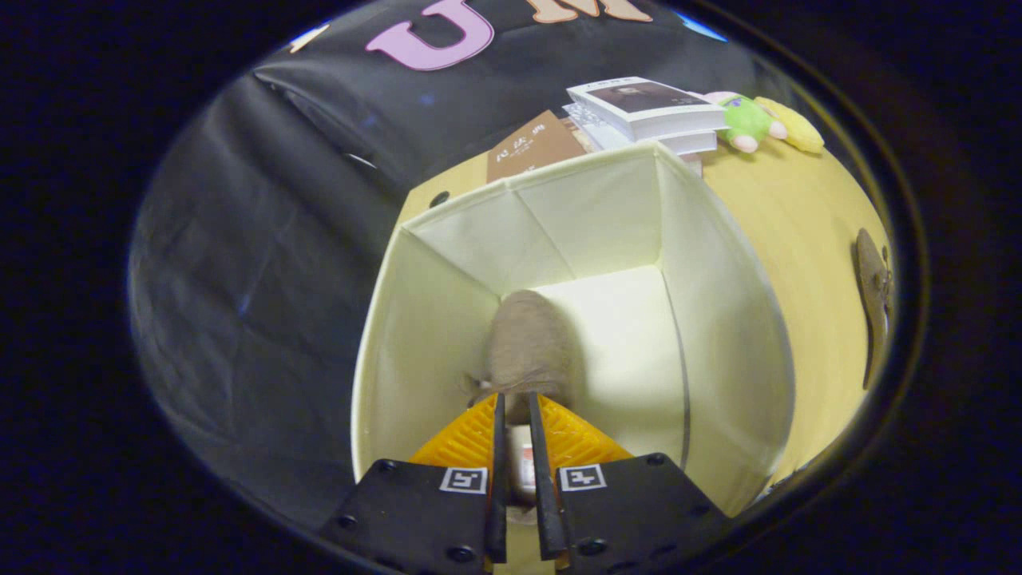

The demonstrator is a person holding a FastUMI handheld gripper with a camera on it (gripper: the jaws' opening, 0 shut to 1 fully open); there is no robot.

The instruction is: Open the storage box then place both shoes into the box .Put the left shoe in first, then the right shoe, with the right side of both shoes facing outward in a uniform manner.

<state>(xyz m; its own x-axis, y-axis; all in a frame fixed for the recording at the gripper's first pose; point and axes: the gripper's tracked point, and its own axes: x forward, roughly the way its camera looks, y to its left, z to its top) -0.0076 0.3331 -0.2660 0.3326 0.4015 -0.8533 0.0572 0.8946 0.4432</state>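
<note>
inside the open storage box (718, 319), down near its pale floor, hangs a brown shoe (527, 351) that my fingers (517, 431) are pinching. the two fingers are drawn close together with only a thin slot between them, and both press on the back rim of the shoe, near the heel opening, so the toe points away from me toward the far wall of the box. a bit of lace or loose thread sticks out just beside the fingers on the left.

the shoe looks soft and fuzzy, like suede or felt, and i judge it light, easy to carry by one edge. the upper will likely fold under a hard squeeze, so the stiffer heel rim is the sensible place to hold it. the fabric looks grippy, not slippery, and nothing about it seems fragile.

my hand is tipped steeply downward, looking into the box from above, with the fingers reaching past its near wall. the box has thin cream walls that look like folded fabric or card and may flex if bumped.

outside the box, on the yellow surface (806, 231) to the right, the second shoe (874, 295) lies well apart from the box. beyond the box sit a stack of books (647, 108) and a green and yellow soft toy (758, 120).
</note>
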